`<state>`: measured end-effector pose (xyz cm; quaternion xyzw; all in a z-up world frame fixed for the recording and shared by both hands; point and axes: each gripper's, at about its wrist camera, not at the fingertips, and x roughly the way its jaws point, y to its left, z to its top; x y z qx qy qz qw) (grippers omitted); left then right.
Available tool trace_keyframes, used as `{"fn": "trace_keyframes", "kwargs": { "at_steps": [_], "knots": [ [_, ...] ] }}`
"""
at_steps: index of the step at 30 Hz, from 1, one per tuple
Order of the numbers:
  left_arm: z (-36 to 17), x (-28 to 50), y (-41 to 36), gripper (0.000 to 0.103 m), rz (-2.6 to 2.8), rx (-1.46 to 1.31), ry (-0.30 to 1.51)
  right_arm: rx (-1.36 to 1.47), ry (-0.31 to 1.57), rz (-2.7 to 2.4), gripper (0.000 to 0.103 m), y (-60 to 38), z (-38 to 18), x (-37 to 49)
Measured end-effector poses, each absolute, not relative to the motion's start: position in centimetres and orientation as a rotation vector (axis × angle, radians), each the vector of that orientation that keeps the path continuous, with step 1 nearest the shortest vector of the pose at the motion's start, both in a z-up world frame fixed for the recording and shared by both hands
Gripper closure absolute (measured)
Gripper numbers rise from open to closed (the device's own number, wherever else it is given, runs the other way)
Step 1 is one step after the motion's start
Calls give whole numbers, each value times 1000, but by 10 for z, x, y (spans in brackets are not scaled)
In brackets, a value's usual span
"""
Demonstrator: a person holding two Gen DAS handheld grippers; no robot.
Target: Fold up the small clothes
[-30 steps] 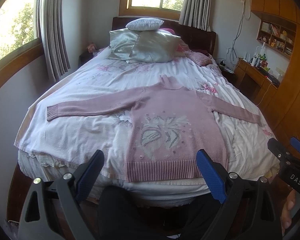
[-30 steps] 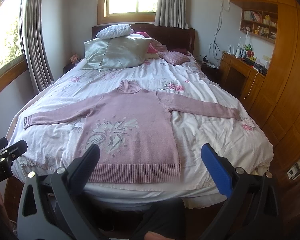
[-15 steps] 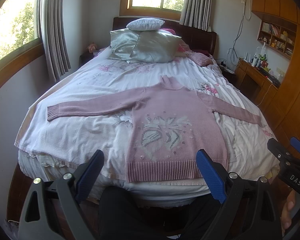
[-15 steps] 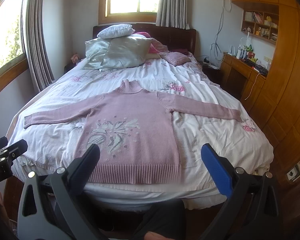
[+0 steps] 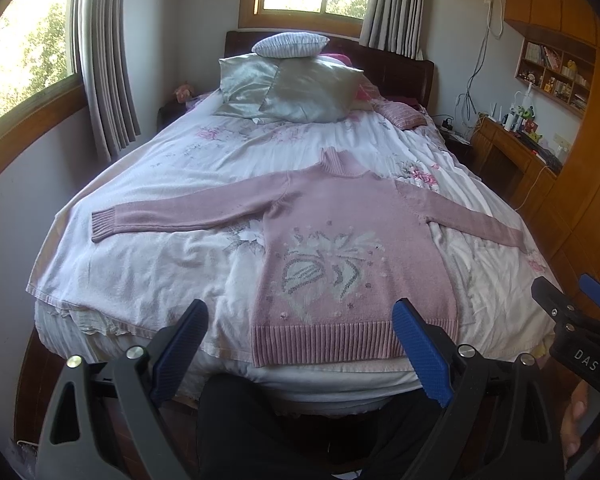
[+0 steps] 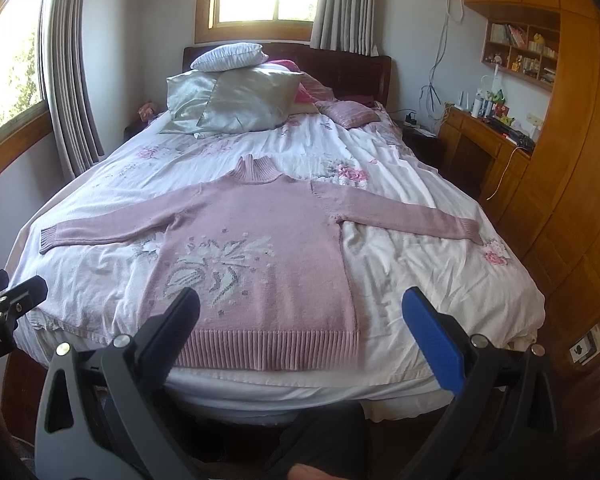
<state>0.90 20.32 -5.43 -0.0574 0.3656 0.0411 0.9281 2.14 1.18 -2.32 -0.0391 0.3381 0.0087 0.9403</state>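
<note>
Left gripper [image 5: 298, 344] and right gripper [image 6: 300, 332], each with its blue-padded fingers spread wide and nothing between them, held off the near edge of the bed [image 5: 140, 276]; neither touches cloth. The task's thing, a pink sweater [image 5: 352, 248], lies flat and face up on the near half of the bedspread, ribbed hem [image 6: 268, 350] at the near edge, collar pointing far, left sleeve [image 5: 180, 216] and right sleeve [image 6: 404, 216] stretched straight out to the sides. Judged step: the approach before a first fold. To do it well, each gripper would likely pinch a cuff or shoulder through the full thickness of the knit and carry the sleeve inward over the body, low and evenly, so the loose weave does not drag or bunch. Surroundings: silver pillows [image 6: 236, 108] and a small striped cushion [image 5: 290, 46] at the far headboard, well apart from the sweater; a wooden desk [image 6: 484, 148] at right; curtains [image 5: 104, 60] at left. Nothing lies on the sweater; the wrinkled bedspread may shift under a pull.
</note>
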Motion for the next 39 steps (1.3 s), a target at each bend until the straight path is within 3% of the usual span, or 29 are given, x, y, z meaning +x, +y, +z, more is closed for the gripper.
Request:
{"fn": "trace_keyframes", "kwargs": {
  "at_steps": [6,15,16,19,22,31,39],
  "knots": [
    [-75,32,205,9,-174,-153,661,-14,621,124,3,-19,-44,49],
    [-118,106,184,9,-363,-308,806,280,767,49,3,-154,-112,153],
    [-122,112,182,9,-365,-312,813,338,789,36,9,-175,-121,168],
    [-128,128,173,9,-362,-294,801,514,851,3,46,-242,-152,213],
    [-133,146,165,9,-362,-279,782,744,866,-31,58,-317,-189,250],
    [-177,204,145,9,-326,-284,891,1299,656,-198,60,-520,-288,332],
    [-199,230,136,9,-318,-325,895,1393,619,-269,60,-570,-336,383]
  ]
}}
